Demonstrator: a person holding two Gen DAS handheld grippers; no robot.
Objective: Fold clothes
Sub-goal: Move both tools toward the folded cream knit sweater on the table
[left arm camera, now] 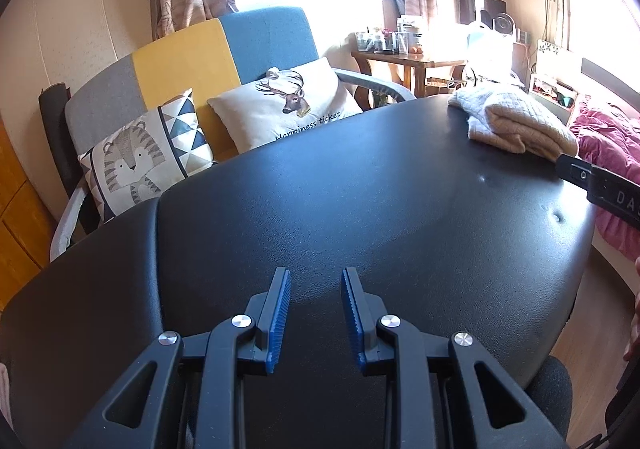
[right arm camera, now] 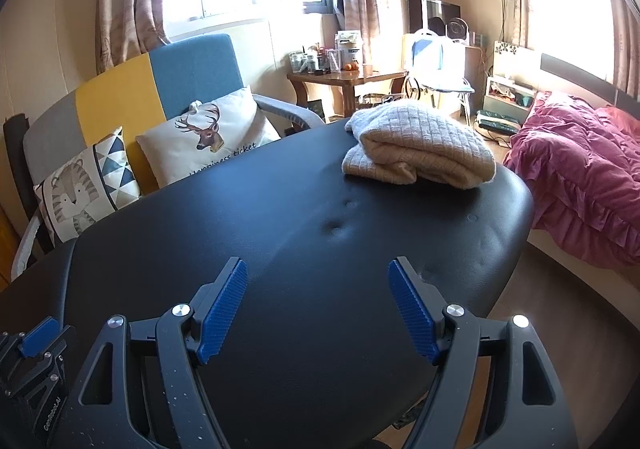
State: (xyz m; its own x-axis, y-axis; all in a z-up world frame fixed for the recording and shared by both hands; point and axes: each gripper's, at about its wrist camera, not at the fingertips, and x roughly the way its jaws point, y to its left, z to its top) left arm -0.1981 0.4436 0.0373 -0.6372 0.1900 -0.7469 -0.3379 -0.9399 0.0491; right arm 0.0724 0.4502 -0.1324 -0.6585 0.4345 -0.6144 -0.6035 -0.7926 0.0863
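On the padded black leatherette table (right arm camera: 280, 249) a cream ribbed knit garment (right arm camera: 416, 145) lies already folded into a thick bundle at the far right corner, at about one o'clock from the right gripper (right arm camera: 318, 309) and at about two o'clock in the left wrist view, where it sits close to the table's far edge. Both tools are empty: the right gripper's blue ribbed pads stand wide apart over bare table, and the left gripper (left arm camera: 315, 319) has its pads parted by a narrower gap with nothing between them. The folding looks finished or nearly so, and the step in hand reads as a check or a last tidy of the bundle. To do that well, approach the bundle low from its near, rolled edge, take only the top layer if a corner needs squaring, and press down rather than drag, since a loose knit will stretch and the stack may slide on the smooth surface toward the edge beside the pink ruffled bedspread (right arm camera: 580, 177). Keep the two grippers clear of one another; a dark part of the right one already shows at three o'clock in the left view. As for containers, none stands on the table. Across the room, at twelve o'clock, a brown wooden side table (right arm camera: 348, 77) carries a cluster of jars and boxes and what look like small orange fruits, but their contents are too small to make out.
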